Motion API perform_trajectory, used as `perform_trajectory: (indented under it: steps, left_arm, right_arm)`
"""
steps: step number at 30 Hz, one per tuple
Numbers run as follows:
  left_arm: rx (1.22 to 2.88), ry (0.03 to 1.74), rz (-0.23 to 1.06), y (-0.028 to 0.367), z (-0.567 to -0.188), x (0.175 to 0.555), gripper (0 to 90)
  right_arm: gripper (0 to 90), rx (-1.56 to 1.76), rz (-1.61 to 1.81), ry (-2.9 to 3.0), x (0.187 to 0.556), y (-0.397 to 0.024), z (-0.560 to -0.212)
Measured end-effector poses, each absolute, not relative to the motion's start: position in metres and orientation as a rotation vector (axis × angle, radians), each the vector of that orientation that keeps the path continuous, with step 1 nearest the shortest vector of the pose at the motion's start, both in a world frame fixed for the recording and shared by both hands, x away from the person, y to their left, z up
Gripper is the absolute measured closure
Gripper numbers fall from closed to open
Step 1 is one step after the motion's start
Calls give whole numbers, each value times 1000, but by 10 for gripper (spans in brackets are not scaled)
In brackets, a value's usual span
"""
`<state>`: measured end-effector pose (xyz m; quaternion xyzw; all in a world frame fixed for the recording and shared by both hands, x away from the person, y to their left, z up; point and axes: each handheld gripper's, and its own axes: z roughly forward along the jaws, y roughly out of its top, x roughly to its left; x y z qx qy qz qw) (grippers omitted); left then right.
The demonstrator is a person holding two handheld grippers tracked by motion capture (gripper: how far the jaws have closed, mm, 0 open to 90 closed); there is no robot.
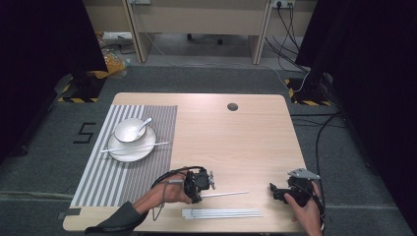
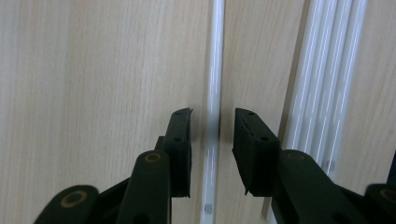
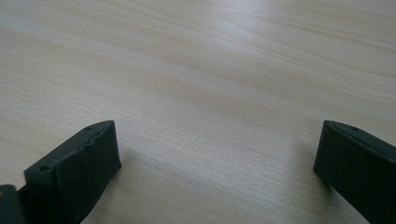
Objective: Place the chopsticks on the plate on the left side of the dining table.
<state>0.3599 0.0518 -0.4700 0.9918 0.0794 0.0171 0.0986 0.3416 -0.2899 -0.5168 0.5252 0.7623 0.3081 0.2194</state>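
A single thin white stick (image 1: 223, 194) lies on the wooden table (image 1: 231, 142) near the front edge. My left gripper (image 1: 200, 191) stands over the stick's left end. In the left gripper view the stick (image 2: 215, 56) runs between the two jaws of that gripper (image 2: 212, 114), with a gap on each side, so nothing is gripped. A bundle of several similar white sticks (image 1: 221, 213) lies just in front, and appears beside the jaws as the bundle (image 2: 322, 70). My right gripper (image 1: 276, 190) rests at the front right, its jaws (image 3: 217, 128) wide open over bare wood.
At the left, a grey striped placemat (image 1: 147, 167) carries a white plate (image 1: 132, 150) with a white bowl (image 1: 129, 130), a spoon (image 1: 145, 125) in the bowl and one stick (image 1: 135, 146) across the plate. A round cable hole (image 1: 232, 106) sits near the far edge.
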Motion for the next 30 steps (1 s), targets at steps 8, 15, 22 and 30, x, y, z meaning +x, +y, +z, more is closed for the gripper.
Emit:
perform_trajectory:
  steps: [8,15,22,30]
  left_arm:
    - [2979,260,18,29,-472,362,704]
    - [3006,341,-8,27,-473,365,735]
    - [3006,442,-32,26,-473,370,801]
    - [3008,450,16,24,-474,366,805]
  right_arm:
    - [3,1453,853,2110,342,-290,-517]
    - [3,1451,854,2110,342,-290,-517]
    - [3,1450,854,2111,342,-290,-517]
    - [3,1447,854,2111,342,-290,-517]
